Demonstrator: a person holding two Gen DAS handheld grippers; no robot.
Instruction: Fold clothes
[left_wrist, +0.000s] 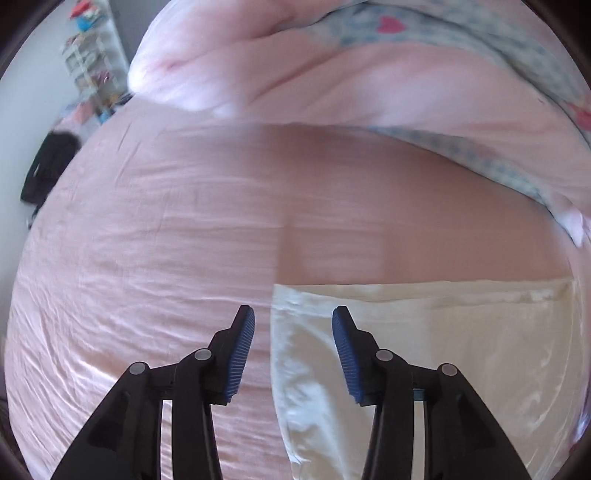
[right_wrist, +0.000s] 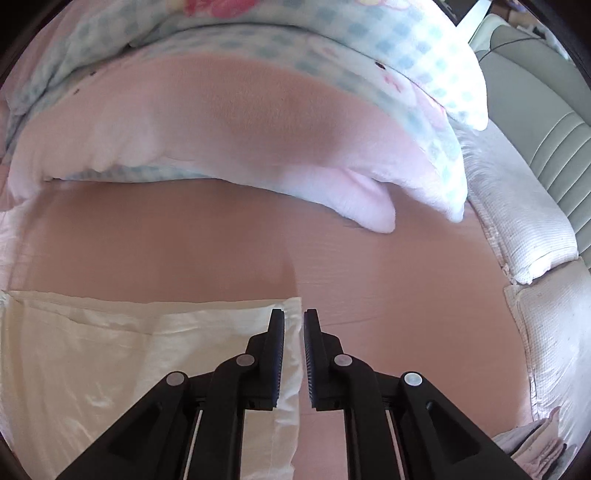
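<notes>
A cream satin garment (left_wrist: 424, 350) lies flat on the pink bed sheet (left_wrist: 147, 221), folded into a rectangle. In the left wrist view my left gripper (left_wrist: 293, 312) hovers over the garment's left edge, open, with nothing between its blue pads. In the right wrist view the same garment (right_wrist: 110, 350) fills the lower left. My right gripper (right_wrist: 294, 314) hangs above the garment's right edge, its jaws only a narrow slit apart and empty. Neither gripper holds the cloth.
A rumpled pink and blue-checked duvet (right_wrist: 258, 129) lies across the bed beyond the garment. White padded cushions (right_wrist: 528, 221) and a grey headboard (right_wrist: 554, 147) line the right side. Small folded clothes (right_wrist: 532, 446) sit at lower right. A black bag (left_wrist: 48, 166) lies off the bed's left side.
</notes>
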